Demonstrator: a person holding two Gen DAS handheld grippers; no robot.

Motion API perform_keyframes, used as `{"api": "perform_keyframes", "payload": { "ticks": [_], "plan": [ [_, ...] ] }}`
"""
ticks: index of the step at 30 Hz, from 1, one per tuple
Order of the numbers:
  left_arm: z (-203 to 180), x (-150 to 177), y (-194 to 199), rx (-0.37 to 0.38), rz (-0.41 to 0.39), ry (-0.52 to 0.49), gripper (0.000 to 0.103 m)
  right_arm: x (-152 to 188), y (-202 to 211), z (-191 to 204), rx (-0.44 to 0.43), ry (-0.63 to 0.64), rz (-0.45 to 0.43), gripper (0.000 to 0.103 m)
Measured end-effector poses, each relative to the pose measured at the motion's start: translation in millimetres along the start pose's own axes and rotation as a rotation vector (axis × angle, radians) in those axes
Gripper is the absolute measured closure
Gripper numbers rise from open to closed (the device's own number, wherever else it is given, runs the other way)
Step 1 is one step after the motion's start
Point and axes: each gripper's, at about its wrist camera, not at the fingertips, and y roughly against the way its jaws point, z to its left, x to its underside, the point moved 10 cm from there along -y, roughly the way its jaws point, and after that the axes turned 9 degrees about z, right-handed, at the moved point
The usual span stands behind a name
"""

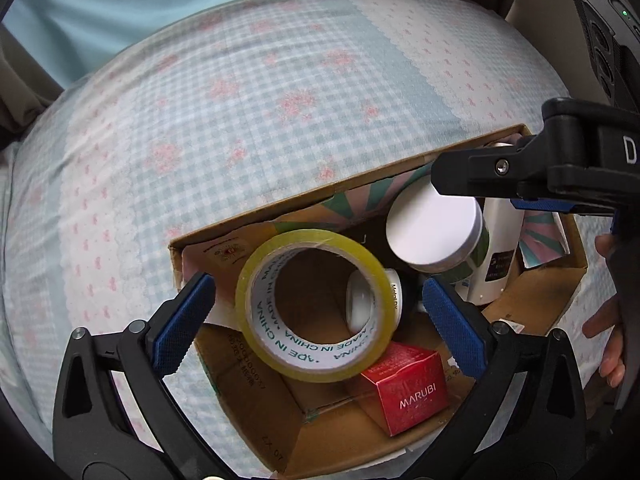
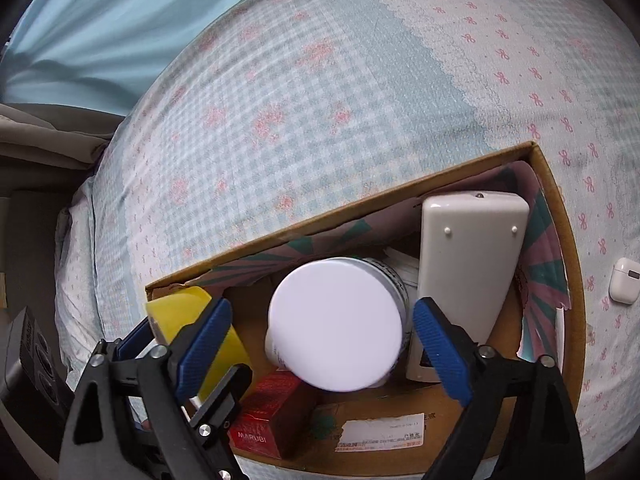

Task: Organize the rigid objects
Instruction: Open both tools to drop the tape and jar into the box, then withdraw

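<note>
A cardboard box (image 1: 288, 204) (image 2: 352, 204) lies on a checked bedsheet. Inside it stand a yellow tape roll (image 1: 312, 304) (image 2: 180, 312), a white-lidded jar (image 1: 436, 232) (image 2: 336, 324), a red MARUBI carton (image 1: 412, 392) (image 2: 268, 420), a white device (image 1: 496, 248) (image 2: 468, 260) and a small dark jar (image 1: 396, 296). My left gripper (image 1: 316, 320) is open with its blue pads either side of the tape roll, not touching it. My right gripper (image 2: 320, 344) is open around the white-lidded jar, apart from it; it reaches in from the right in the left wrist view (image 1: 476, 184).
A white earbud case (image 2: 624, 280) lies on the sheet right of the box. A black controller (image 1: 608, 40) is at the upper right. The bed's far edge meets a pale blue curtain (image 1: 180, 0). A hand (image 1: 608, 312) shows at right.
</note>
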Motion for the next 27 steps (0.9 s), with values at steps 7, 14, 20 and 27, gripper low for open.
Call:
{"api": "perform_keyframes", "payload": {
  "ticks": [7, 14, 20, 27],
  "plan": [
    [0.3, 1.3, 14.3, 0.005, -0.007, 0.001, 0.0, 0.2, 20.6, 5.9, 0.019, 0.038, -0.045, 0.0],
    [3.3, 5.2, 32.1, 0.007, -0.017, 0.023, 0.0, 10.5, 33.5, 8.0, 0.041, 0.055, -0.06, 0.0],
    [2.6, 9.1, 62.0, -0.004, -0.038, 0.04, 0.0, 19.6, 59.6, 16.2, 0.042, 0.082, -0.087, 0.0],
    [-5.1, 18.4, 112.3, -0.033, -0.061, 0.085, 0.0, 37.7, 112.8, 16.5, 0.096, 0.141, -0.142, 0.0]
  ]
}}
